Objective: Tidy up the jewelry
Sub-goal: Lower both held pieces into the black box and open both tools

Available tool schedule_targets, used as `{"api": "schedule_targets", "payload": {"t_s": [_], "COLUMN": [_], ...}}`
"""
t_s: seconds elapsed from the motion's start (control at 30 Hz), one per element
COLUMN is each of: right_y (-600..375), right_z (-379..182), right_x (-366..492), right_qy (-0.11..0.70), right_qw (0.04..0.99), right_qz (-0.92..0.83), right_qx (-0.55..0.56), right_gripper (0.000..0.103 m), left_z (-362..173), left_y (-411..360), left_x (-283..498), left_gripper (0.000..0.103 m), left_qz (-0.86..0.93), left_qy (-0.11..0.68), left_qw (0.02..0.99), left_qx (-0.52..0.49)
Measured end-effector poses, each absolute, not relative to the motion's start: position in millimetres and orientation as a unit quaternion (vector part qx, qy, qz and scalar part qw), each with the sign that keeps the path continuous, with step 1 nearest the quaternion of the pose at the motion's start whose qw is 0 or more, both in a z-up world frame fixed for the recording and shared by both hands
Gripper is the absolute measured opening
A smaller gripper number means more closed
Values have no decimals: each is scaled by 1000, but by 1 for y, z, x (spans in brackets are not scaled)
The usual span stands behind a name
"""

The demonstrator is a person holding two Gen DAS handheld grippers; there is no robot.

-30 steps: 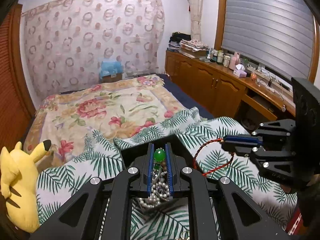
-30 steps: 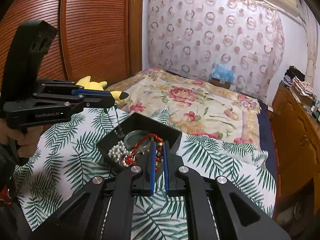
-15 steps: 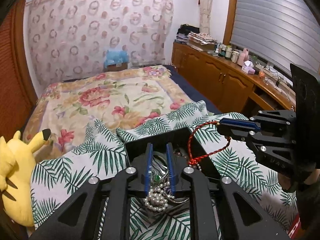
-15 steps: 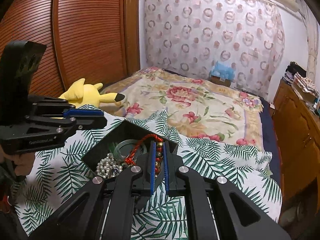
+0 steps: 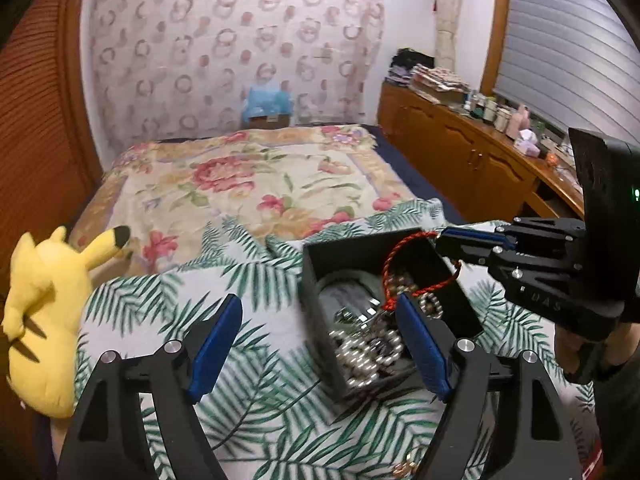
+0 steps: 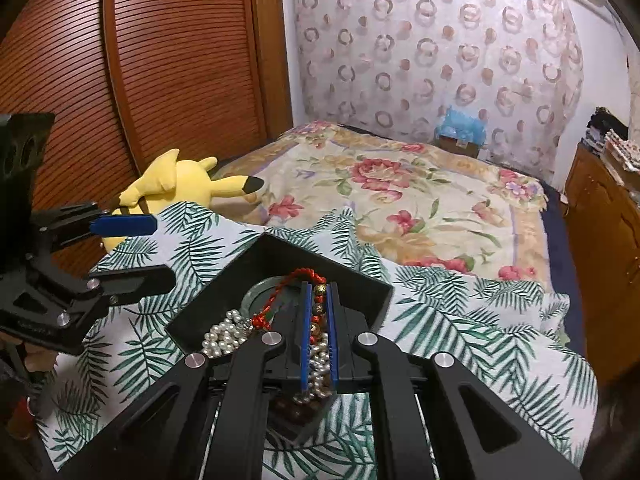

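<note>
Over the black box (image 5: 352, 256), the left gripper (image 5: 320, 320) has just spread wide, nothing between its pads; the right gripper (image 6: 319, 292) stays pinched on a red cord bracelet (image 6: 298, 280) above the pearls (image 6: 224, 336).

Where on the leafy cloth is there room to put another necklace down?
The leafy cloth is bare between the yellow plush and the black box. Inside the box, pearls and a red cord bracelet crowd it.

An open black rectangular box (image 6: 256, 264) sits on the palm-leaf cloth at the bed's foot, holding a white pearl strand (image 6: 224, 336), while a red braided cord bracelet with beads (image 6: 304, 276) arches above it.
</note>
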State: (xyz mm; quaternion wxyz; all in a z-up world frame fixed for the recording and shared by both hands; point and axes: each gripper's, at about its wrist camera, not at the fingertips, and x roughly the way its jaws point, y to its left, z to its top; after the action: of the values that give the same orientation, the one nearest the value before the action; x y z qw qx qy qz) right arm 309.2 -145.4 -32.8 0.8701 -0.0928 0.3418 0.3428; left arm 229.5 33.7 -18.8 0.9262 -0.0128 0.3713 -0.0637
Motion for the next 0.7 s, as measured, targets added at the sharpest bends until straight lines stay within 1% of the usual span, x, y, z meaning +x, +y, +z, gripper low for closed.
{"api": "schedule_targets", "payload": {"t_s": [0.07, 0.1, 0.13, 0.17, 0.7], "right_y": [-140, -138, -135, -133, -128], "right_z": [-34, -35, -36, -36, -42], "right_x": [310, 310, 310, 310, 307], "right_qy": [344, 345, 346, 347, 346], "right_qw": [867, 866, 865, 864, 867], "right_qz": [348, 350, 352, 354, 349], "right_qx": [-90, -89, -88, -88, -88], "right_gripper": [8, 8, 8, 8, 9], "left_z": [-22, -23, -25, -25, -41], "left_y": [40, 42, 44, 46, 64], "left_x": [226, 224, 222, 220, 199], "left_gripper": [76, 78, 82, 90, 93], "left_qz": [-53, -50, -45, -40, -25], "left_qy": [377, 379, 382, 381, 401], "left_qw": [925, 924, 923, 924, 916], "left_qx": [-14, -14, -14, -13, -29]}}
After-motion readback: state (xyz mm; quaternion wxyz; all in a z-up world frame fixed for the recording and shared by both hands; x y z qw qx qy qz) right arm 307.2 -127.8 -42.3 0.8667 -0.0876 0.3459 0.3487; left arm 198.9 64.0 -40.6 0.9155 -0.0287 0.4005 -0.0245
